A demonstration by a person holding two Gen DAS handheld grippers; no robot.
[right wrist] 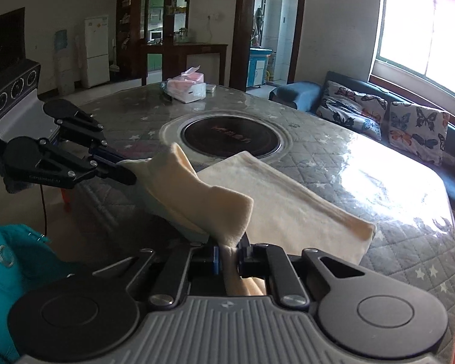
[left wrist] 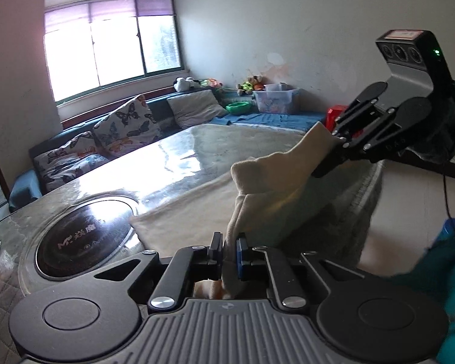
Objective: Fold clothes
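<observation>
A cream garment (right wrist: pixel 276 200) lies on a grey quilted table cover (right wrist: pixel 403 242) dotted with white stars. The round cooktop (right wrist: pixel 230 139) set in the table is black. Sofa cushions (right wrist: pixel 415 127) show orange, blue and black butterflies on white. A sleeve (right wrist: pixel 12 261) is teal.

My left gripper (left wrist: pixel 229 250) is clamped tight, its fingers (left wrist: pixel 216 247) pinching cloth (left wrist: pixel 257 182), pointing forward and angled down. My right gripper (right wrist: pixel 229 253) is likewise closed on the same cloth, fingers (right wrist: pixel 245 253) nipped together, tilted down. Each shows in the other's view, raised side by side. A teal sleeve (right wrist: pixel 12 261) trails behind.
</observation>
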